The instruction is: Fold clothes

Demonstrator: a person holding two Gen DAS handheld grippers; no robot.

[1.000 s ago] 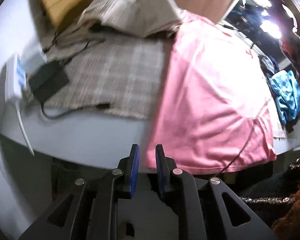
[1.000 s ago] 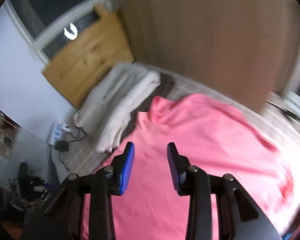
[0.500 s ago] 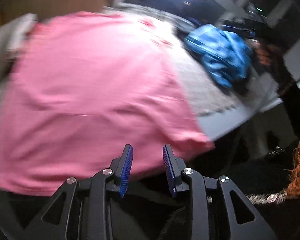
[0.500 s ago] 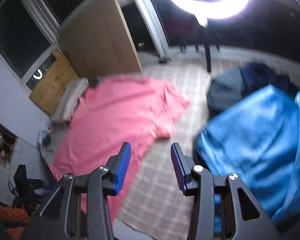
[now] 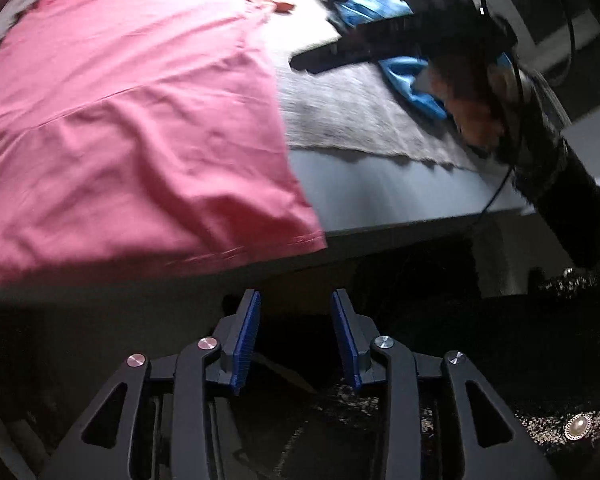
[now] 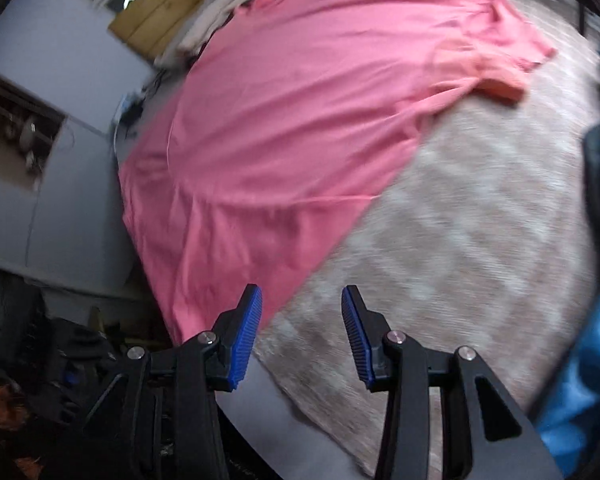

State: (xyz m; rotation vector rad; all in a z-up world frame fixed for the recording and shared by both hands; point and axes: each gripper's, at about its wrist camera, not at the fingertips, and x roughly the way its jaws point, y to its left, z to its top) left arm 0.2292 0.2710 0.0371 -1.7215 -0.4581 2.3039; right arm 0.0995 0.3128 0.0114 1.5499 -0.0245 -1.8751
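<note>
A pink shirt (image 5: 132, 120) lies spread flat on the table, its hem hanging slightly over the near edge. It also shows in the right wrist view (image 6: 300, 120), sleeve at the far right. My left gripper (image 5: 295, 308) is open and empty, below and in front of the table edge, near the shirt's right hem corner. My right gripper (image 6: 301, 304) is open and empty, hovering above the plaid cloth (image 6: 460, 240) beside the shirt's lower edge. The other hand and its gripper (image 5: 380, 40) show over the table at the upper right of the left wrist view.
A blue garment (image 6: 588, 360) lies at the right of the table, also in the left wrist view (image 5: 412, 80). Folded beige cloth (image 6: 216, 16) and a wooden board (image 6: 168, 4) sit at the far end. The grey table edge (image 5: 400, 196) runs across.
Both grippers have swung across the table and opened wider. The left one dropped below the table edge near the hem corner; the right one came down over the plaid cloth beside the shirt.
</note>
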